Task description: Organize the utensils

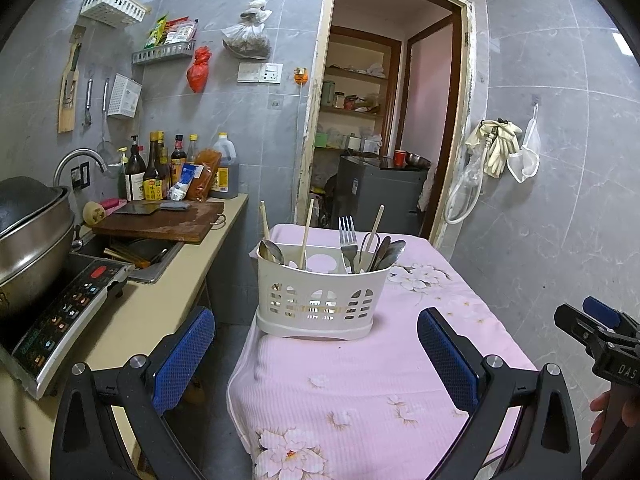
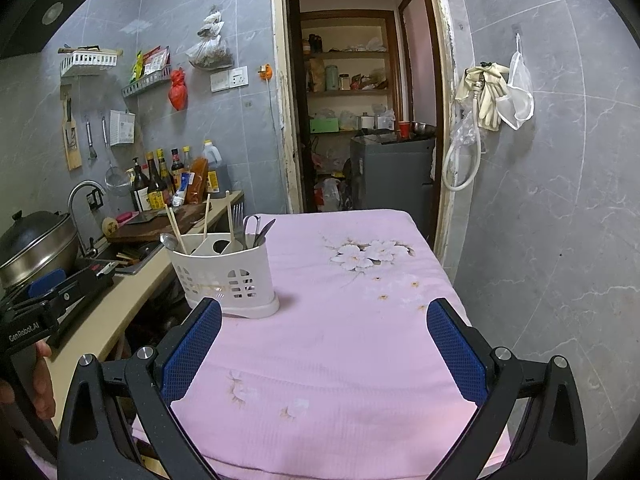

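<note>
A white slotted utensil caddy stands on the pink flowered tablecloth. In it stand spoons, wooden chopsticks, a fork and more metal cutlery on the right side. My left gripper is open, a little short of the caddy, nothing between its blue pads. My right gripper is open too, over bare cloth to the right of the caddy. Each gripper shows at the edge of the other's view, held by a hand.
A counter runs along the left with an induction cooker, a steel pot, a sink, a cutting board and bottles. Behind the table is an open doorway; a tiled wall lies to the right.
</note>
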{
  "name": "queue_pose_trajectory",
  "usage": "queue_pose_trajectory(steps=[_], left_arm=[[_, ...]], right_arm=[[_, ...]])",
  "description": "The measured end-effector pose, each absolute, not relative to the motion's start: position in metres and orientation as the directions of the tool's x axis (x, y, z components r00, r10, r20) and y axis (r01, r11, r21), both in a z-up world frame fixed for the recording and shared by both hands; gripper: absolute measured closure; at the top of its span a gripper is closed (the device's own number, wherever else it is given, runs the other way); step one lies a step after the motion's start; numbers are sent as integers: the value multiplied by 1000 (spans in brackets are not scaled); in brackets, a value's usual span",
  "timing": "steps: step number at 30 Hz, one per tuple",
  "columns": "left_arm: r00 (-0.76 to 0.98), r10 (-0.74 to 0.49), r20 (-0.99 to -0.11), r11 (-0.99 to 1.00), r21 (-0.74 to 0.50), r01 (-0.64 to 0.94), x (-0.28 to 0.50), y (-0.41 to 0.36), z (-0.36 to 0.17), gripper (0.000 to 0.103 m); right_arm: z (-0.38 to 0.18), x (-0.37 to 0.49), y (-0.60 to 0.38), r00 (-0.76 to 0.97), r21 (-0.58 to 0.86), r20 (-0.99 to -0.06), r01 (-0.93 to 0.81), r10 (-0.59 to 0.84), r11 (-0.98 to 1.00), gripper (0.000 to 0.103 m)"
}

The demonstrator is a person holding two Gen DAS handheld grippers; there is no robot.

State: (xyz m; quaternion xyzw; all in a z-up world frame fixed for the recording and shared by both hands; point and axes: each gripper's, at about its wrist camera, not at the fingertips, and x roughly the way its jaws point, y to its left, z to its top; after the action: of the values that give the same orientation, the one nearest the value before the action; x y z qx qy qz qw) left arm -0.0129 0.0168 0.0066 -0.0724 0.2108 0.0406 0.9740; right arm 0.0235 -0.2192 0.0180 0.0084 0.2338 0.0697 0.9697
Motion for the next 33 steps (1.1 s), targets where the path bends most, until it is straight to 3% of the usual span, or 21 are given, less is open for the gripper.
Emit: queue_pose_trajectory(steps=[33], left_arm=[[902,61,-428,985,-121,-124,-18,21,4,1]], right_arm=[[14,22,-218,869,52,-469,-154,161,987,2]])
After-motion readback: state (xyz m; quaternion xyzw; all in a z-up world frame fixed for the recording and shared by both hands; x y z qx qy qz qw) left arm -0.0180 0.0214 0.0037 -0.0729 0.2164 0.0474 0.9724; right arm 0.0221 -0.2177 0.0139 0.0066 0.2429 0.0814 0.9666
